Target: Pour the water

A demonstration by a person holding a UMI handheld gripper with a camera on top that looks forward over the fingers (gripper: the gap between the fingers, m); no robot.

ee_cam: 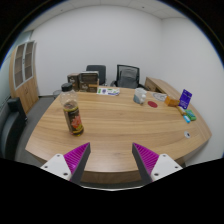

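A bottle (72,114) with amber liquid, a dark cap and a yellowish label stands upright on the wooden conference table (115,125), ahead of my fingers and to the left. A small white cup (139,97) sits farther back, right of centre. My gripper (113,160) hovers near the table's front edge, open, its magenta pads wide apart with only bare tabletop between them.
Books and papers (96,88) lie at the far end. A purple-screened device (185,99) and small teal items (189,117) sit at the right edge. Black office chairs (125,74) stand behind the table, a cabinet (24,68) against the left wall.
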